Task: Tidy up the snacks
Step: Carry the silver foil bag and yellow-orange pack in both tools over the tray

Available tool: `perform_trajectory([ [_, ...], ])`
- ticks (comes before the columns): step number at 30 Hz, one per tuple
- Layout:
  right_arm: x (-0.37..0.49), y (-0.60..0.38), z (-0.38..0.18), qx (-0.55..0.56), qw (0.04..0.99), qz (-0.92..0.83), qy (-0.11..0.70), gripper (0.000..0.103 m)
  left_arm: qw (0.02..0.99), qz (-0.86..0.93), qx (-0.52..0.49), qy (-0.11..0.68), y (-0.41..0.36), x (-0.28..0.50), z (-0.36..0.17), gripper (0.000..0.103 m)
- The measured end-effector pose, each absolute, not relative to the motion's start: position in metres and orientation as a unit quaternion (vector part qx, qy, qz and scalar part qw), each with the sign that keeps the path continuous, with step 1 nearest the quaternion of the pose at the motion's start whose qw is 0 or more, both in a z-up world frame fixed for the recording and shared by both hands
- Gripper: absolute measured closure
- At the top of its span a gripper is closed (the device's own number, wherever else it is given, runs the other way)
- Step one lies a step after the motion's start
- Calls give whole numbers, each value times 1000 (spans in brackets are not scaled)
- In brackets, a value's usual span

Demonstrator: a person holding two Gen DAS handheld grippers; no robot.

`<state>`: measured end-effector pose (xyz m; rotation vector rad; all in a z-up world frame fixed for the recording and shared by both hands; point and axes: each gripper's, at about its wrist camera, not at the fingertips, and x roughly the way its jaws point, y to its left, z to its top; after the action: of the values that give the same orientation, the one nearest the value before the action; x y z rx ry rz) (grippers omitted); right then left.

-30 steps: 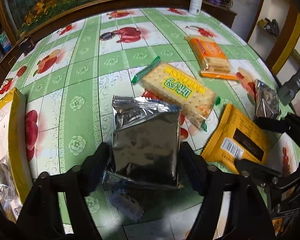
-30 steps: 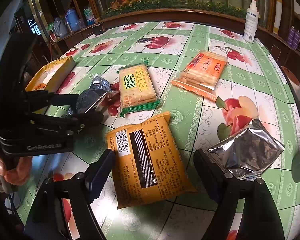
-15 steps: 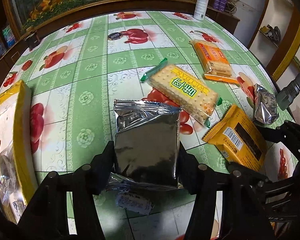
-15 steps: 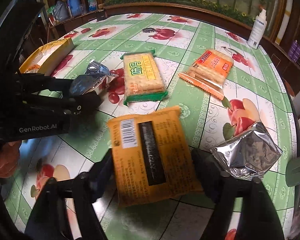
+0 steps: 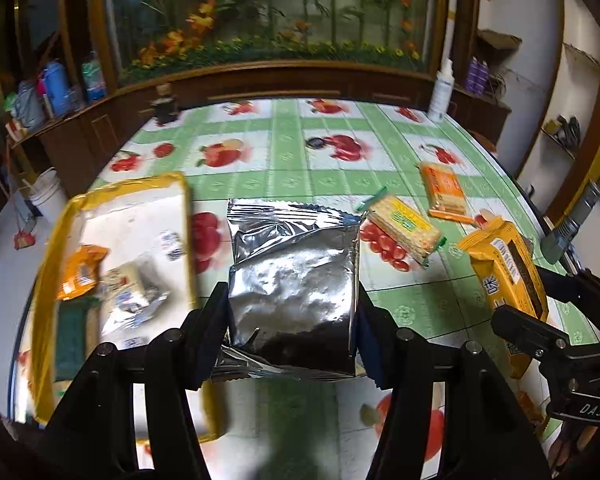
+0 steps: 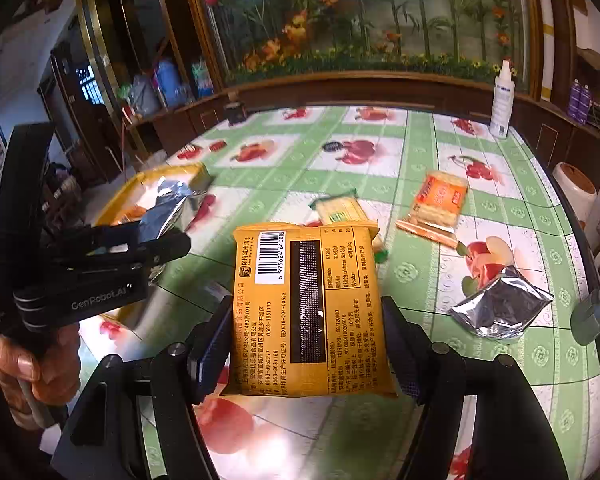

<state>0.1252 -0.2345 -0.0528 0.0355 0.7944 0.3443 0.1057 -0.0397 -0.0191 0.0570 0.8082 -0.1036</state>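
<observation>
Tongs both clamped: our left gripper (image 5: 292,320) holds a silver foil packet (image 5: 294,280), right gripper (image 6: 306,340) an orange biscuit pack (image 6: 306,312).

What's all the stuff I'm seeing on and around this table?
silver foil packet: one, silver, held up in the left gripper
orange snack pack: one, orange-yellow, barcode side showing, held in the right gripper
second foil packet: one, silver, on the table at right
green cracker pack: one, yellow-green, mid-table
orange cracker pack: one, orange, beyond it
yellow box: one, yellow-rimmed, at left, snacks inside
spray bottle: one, white, far table edge
tablecloth: one, green with fruit prints
left gripper: black, shut on its packet
right gripper: black, shut on its pack
</observation>
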Motion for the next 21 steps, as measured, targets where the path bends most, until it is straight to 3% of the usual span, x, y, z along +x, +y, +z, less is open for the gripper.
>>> perform_trajectory([
  [21,88,-131,-22,-86,928,115,344,32,934,29,-18,355,42,62,-1,46],
])
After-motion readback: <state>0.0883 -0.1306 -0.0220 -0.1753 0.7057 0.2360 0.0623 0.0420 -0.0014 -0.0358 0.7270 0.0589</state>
